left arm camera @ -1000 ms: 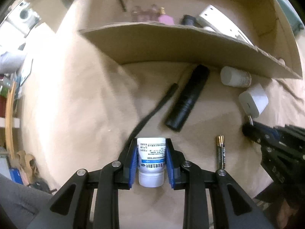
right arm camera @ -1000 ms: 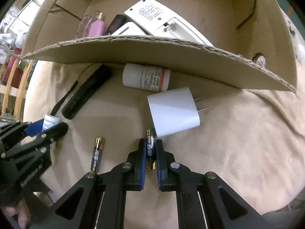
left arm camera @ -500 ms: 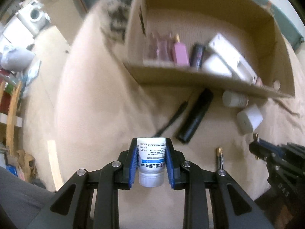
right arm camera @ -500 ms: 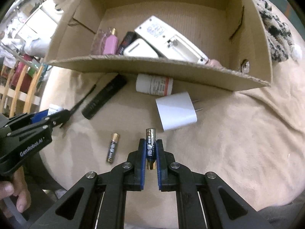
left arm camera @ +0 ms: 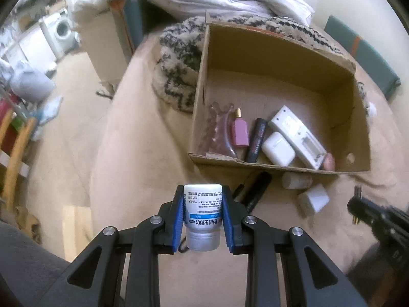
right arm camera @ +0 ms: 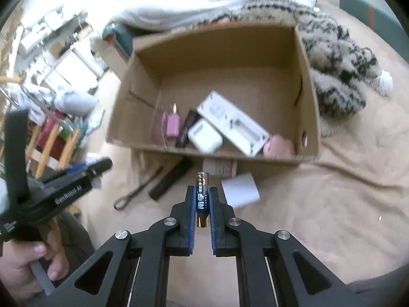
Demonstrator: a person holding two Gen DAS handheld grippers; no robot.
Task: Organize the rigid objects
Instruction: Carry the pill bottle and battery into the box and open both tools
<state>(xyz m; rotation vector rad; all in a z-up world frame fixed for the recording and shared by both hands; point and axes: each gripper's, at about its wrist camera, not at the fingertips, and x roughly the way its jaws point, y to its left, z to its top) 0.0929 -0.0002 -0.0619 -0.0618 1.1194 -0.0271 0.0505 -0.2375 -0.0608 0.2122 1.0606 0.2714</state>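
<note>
Cardboard box (left arm camera: pixel 278 165) holds six things. One pill bottle (left arm camera: pixel 203 215) sits clamped in the left gripper (left arm camera: pixel 203 221) jaws, one battery (right arm camera: pixel 202 198) in the right gripper (right arm camera: pixel 202 207) jaws; three items lie outside: flashlight (left arm camera: pixel 257 190), white bottle (left arm camera: pixel 296 180), charger (left arm camera: pixel 315 198).

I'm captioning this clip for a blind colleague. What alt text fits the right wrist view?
The right tool grips a battery lengthwise above a beige blanket, pointing toward an open cardboard box holding a white remote, a white case and a pink bottle. A white charger plug and a black tube lie outside the box.
</note>
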